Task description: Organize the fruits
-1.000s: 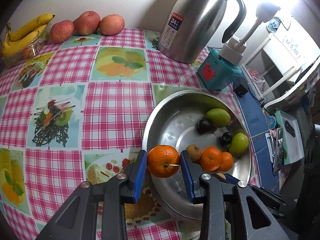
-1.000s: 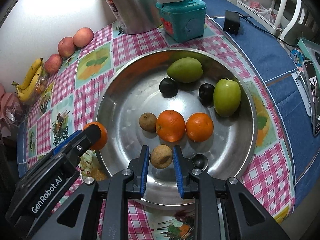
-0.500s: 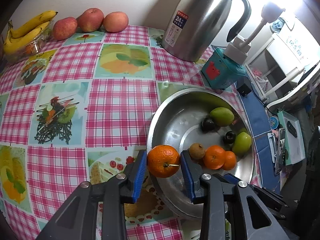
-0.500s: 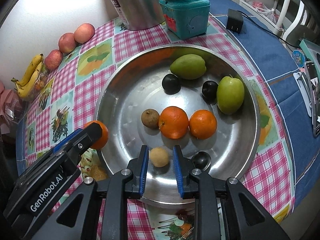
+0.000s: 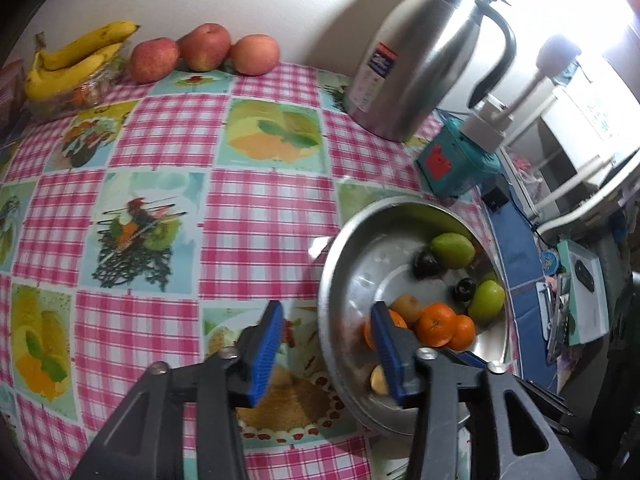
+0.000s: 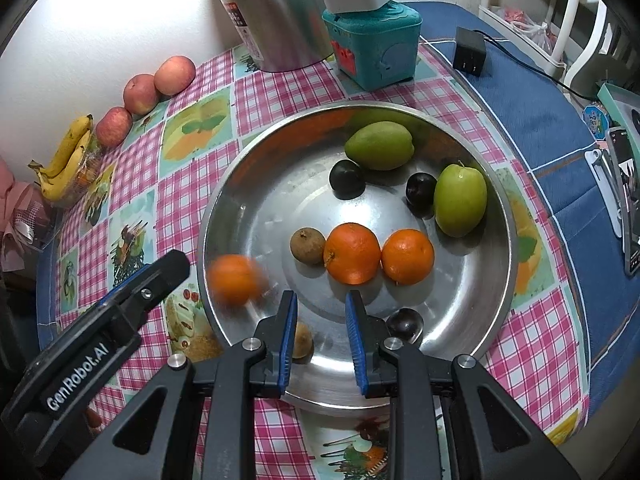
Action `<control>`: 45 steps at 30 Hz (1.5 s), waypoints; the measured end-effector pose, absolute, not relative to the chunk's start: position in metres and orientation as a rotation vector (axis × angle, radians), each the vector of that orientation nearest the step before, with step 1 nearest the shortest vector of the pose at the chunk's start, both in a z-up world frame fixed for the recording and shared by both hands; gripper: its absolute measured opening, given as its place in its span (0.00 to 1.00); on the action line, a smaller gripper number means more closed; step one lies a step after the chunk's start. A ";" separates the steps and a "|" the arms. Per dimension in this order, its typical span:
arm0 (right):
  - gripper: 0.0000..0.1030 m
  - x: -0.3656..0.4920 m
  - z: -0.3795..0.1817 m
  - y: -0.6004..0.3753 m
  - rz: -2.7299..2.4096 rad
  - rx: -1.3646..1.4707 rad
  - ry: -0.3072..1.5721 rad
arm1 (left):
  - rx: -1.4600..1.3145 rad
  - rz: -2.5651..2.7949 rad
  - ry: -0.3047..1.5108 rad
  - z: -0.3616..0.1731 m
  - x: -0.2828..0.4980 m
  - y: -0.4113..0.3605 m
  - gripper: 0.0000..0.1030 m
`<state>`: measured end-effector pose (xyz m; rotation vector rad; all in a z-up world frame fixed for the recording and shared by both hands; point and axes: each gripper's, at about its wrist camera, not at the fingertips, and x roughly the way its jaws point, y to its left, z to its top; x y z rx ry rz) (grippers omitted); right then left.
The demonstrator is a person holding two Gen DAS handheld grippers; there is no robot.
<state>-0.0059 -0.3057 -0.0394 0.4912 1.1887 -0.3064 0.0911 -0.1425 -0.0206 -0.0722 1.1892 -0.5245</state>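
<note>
Steel basin [image 6: 224, 216]: orange [image 6: 234, 280] dropped in; both hand-held grippers now open.

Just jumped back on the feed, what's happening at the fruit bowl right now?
Both grippers are open over the near side of the metal bowl, and neither holds anything. The left gripper sits at the bowl's rim; a blurred orange is inside the bowl just beside it. The right gripper hovers over the bowl floor, a small brown fruit lying beside its left finger.

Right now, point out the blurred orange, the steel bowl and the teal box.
Blurred orange [image 6: 234, 280], right wrist view, middle of its skin.
Steel bowl [image 6: 256, 216], right wrist view, bare inner wall.
Teal box [image 6: 376, 46], right wrist view, front face.
</note>
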 end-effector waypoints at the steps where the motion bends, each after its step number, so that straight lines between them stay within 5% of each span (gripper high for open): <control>1: 0.25 -0.006 -0.039 -0.306 -0.307 0.493 1.187 | -0.069 -0.506 1.190 -0.020 0.092 -0.139 0.58; 4: 0.25 -0.007 -0.040 -0.306 -0.310 0.496 1.187 | -0.043 -0.447 1.196 -0.022 0.097 -0.130 0.69; 12: 0.52 -0.004 -0.044 -0.303 -0.317 0.484 1.198 | 0.040 -0.253 1.215 -0.040 0.108 -0.097 0.99; 28: 0.92 0.007 -0.047 -0.292 -0.298 0.386 1.154 | 0.083 -0.180 1.194 -0.054 0.111 -0.075 1.00; 45: 0.93 0.009 -0.045 -0.275 -0.238 0.351 1.117 | 0.224 -0.048 1.032 -0.027 0.080 -0.072 1.00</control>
